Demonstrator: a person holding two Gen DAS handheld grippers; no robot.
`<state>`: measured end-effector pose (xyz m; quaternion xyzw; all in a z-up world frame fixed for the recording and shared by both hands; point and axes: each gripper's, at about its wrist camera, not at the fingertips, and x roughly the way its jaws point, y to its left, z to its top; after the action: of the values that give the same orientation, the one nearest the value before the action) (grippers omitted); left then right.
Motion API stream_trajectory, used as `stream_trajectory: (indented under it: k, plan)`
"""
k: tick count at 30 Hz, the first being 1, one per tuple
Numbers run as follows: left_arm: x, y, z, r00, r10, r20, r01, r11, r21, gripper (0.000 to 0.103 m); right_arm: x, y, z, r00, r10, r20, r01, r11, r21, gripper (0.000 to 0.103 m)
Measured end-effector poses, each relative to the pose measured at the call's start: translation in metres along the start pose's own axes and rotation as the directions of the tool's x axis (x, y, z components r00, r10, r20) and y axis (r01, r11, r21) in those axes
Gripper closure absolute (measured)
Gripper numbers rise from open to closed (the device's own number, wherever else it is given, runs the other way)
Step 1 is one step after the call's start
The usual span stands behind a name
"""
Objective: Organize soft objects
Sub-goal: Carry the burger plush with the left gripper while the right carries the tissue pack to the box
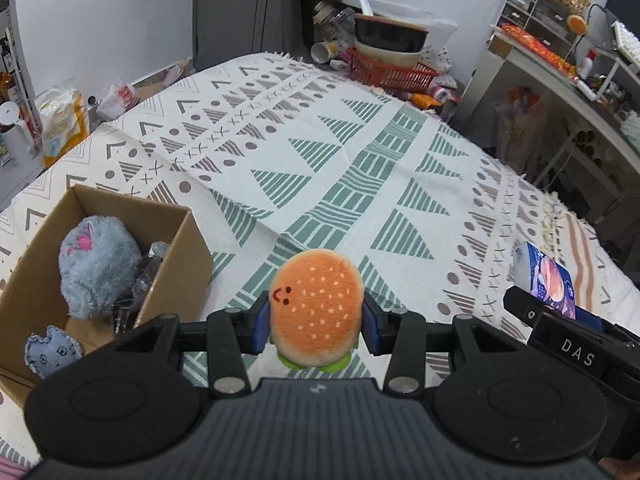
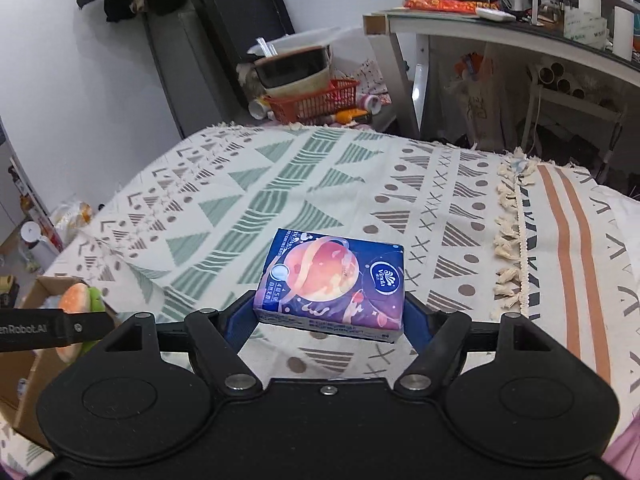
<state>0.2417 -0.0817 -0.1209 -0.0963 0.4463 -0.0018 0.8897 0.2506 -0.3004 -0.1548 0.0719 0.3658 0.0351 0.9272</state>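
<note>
Above a patterned cream-and-green bedspread (image 1: 360, 152), an open brown cardboard box (image 1: 176, 248), seen whole only from the left wrist, holds a fluffy grey plush toy (image 1: 96, 268). The left gripper (image 1: 316, 320) clamps an orange plush hamburger (image 1: 316, 304); the right gripper (image 2: 330, 316) grips a blue "Vinda" tissue pack (image 2: 332, 284).

Tissue pack (image 2: 330, 286) between right gripper (image 2: 330, 320) jaws

A red basket (image 1: 390, 70) holding stacked bowls (image 1: 390, 38) sits past the bed's (image 1: 360, 152) far end; a cluttered desk (image 2: 520, 36) stands to its right.
</note>
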Motion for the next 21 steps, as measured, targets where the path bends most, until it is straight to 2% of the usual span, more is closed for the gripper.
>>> stream_trajectory:
  k: [10, 21]
  plan:
    - [-0.041, 0.022, 0.005, 0.998, -0.039, 0.054, 0.041, 0.999, -0.035, 0.059, -0.039, 0.038, 0.005, 0.998, 0.043, 0.039, -0.044, 0.999, 0.012, 0.031]
    - [-0.073, 0.064, 0.001, 0.997, -0.010, 0.080, 0.017, 0.996, -0.085, 0.059, -0.072, 0.078, 0.016, 0.993, 0.097, 0.066, -0.097, 0.995, -0.001, 0.031]
